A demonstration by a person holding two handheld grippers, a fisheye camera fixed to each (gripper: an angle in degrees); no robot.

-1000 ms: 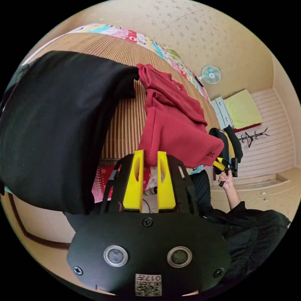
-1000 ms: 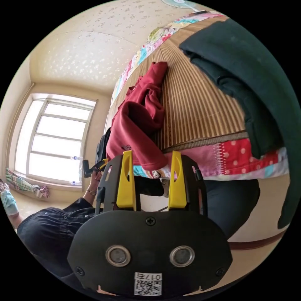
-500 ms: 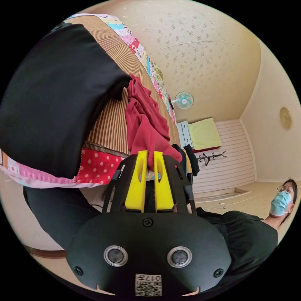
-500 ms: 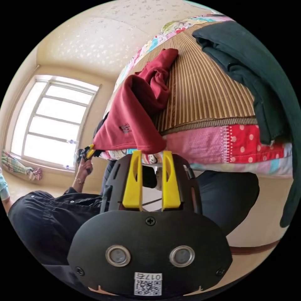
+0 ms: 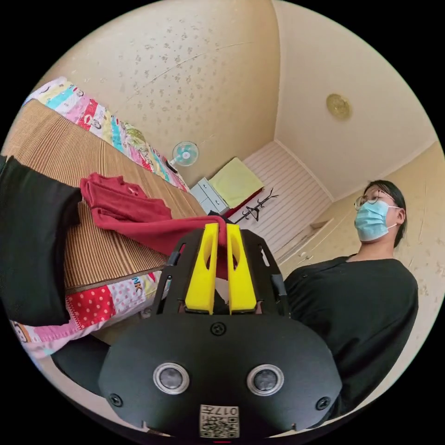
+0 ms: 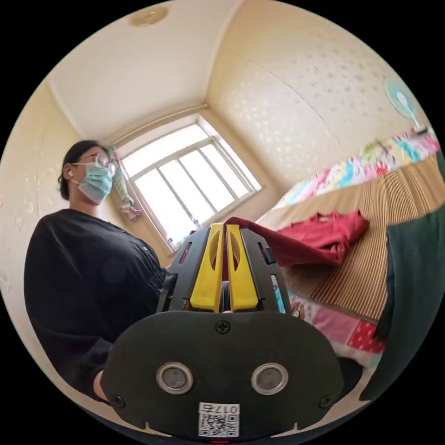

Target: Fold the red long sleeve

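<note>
The red long sleeve (image 5: 134, 218) lies crumpled on a striped bamboo mat (image 5: 60, 157) over the bed, one edge pulled taut off the mat toward me. In the left gripper view my left gripper (image 5: 221, 228) is shut on that raised red edge, cloth pinched between the yellow jaws. In the right gripper view my right gripper (image 6: 225, 229) is shut on another part of the red long sleeve (image 6: 320, 236), which stretches from the jaws back to the heap on the mat (image 6: 394, 199).
A black folded garment (image 5: 32, 250) lies on the mat beside the red one, and shows dark (image 6: 412, 282) in the right gripper view. A patchwork quilt (image 5: 92, 301) hangs over the bed edge. A person in black (image 5: 361, 301) stands close behind the grippers.
Both cameras have swung upward, bringing the ceiling and the person into view. The right gripper has shut on the red cloth. The held edge has risen off the bed edge and pulled taut.
</note>
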